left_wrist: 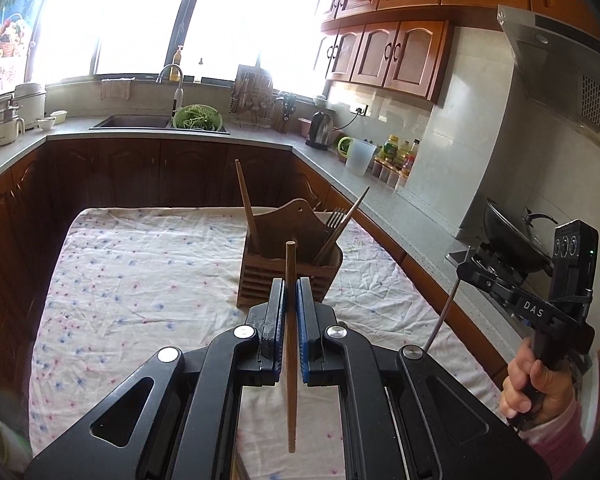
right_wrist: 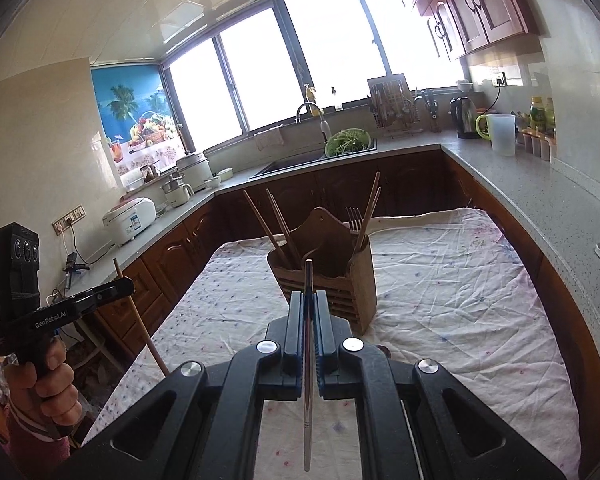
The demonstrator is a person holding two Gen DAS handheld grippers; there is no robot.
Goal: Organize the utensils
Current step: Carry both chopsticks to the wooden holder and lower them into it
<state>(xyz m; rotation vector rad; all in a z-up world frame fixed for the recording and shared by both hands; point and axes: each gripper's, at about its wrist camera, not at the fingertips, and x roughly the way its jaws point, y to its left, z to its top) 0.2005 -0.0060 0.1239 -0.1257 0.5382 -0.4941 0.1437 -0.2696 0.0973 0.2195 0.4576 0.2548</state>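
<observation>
A wooden utensil holder (left_wrist: 260, 276) (right_wrist: 352, 280) stands on the cloth-covered table, with wooden chopsticks (left_wrist: 246, 208) in its left compartment and a fork (left_wrist: 337, 216) and more chopsticks in its right. My left gripper (left_wrist: 291, 286) is shut on a single wooden chopstick (left_wrist: 291, 392), held upright just in front of the holder. My right gripper (right_wrist: 309, 298) is shut on a thin metal utensil (right_wrist: 308, 420), also upright and short of the holder. Each gripper shows in the other's view: the right gripper (left_wrist: 469, 268) and the left gripper (right_wrist: 121, 285), each gripped by a hand.
The table wears a white floral cloth (left_wrist: 140, 280) (right_wrist: 460, 300). A grey counter (left_wrist: 380, 184) runs round the room with a sink, a green colander (left_wrist: 198, 118), a kettle (left_wrist: 320, 130) and a wok (left_wrist: 516, 240) on the stove at right. A rice cooker (right_wrist: 130, 220) sits left.
</observation>
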